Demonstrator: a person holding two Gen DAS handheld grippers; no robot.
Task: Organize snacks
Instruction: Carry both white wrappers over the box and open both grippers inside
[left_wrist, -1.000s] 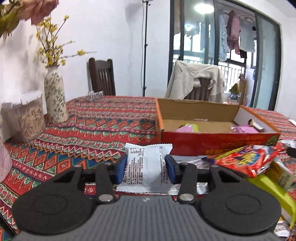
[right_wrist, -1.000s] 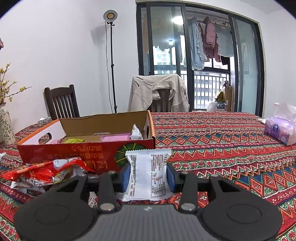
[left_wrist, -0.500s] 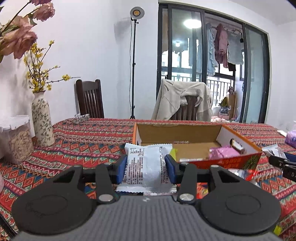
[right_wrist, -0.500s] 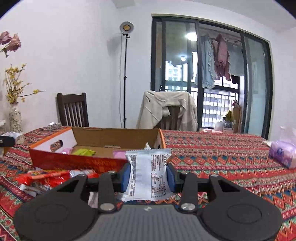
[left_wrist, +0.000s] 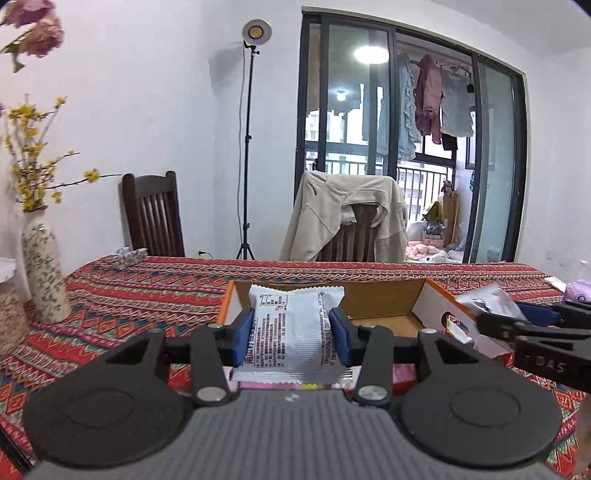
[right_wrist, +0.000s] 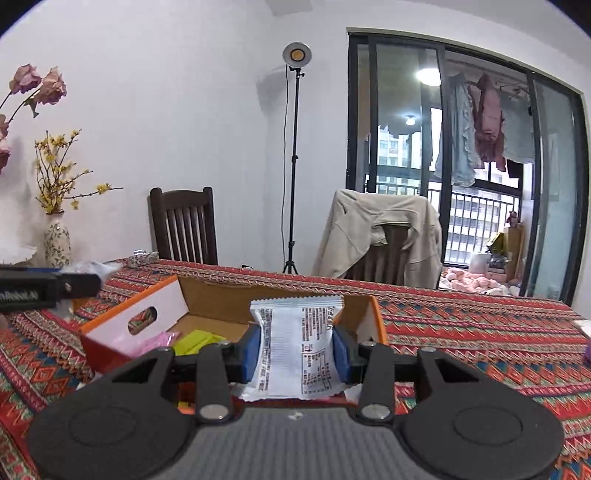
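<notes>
Two white snack packets held over an open cardboard box

The left hand-held gripper (left_wrist: 291, 335) is clamped by its blue pads on a white snack packet (left_wrist: 295, 332) with crimped ends and black print, above the near left of the orange-rimmed box (left_wrist: 436, 295) on the patterned worktop (left_wrist: 147, 288). The right hand-held gripper (right_wrist: 295, 356) pinches a matching white packet (right_wrist: 297, 350) over the box's right end; pink and green packets (right_wrist: 184, 338) lie inside.
</notes>
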